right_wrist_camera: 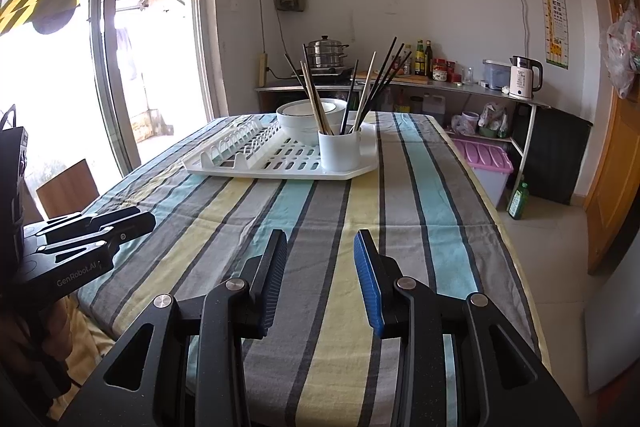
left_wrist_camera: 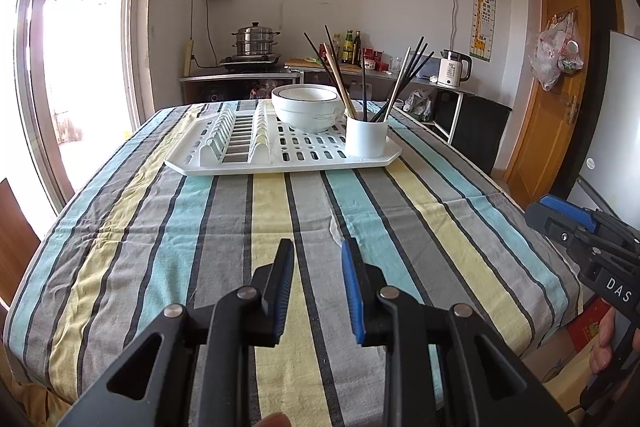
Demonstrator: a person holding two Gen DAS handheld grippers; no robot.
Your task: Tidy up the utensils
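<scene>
Hovering over striped counter (left_wrist_camera: 280, 211).
Left claw (left_wrist_camera: 318, 251) and right claw (right_wrist_camera: 320, 243) both gaping, grasping nothing; chopsticks (left_wrist_camera: 340, 75) standing in cup (left_wrist_camera: 366, 137).

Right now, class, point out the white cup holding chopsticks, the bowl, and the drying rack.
Cup (left_wrist_camera: 366, 139), left wrist view, front wall.
Bowl (left_wrist_camera: 306, 115), left wrist view, outer side.
Drying rack (right_wrist_camera: 256, 171), right wrist view, near rim.

Chopsticks (left_wrist_camera: 362, 79) lower ends hidden in cup (left_wrist_camera: 366, 137); count unclear, maybe approx. ten.
</scene>
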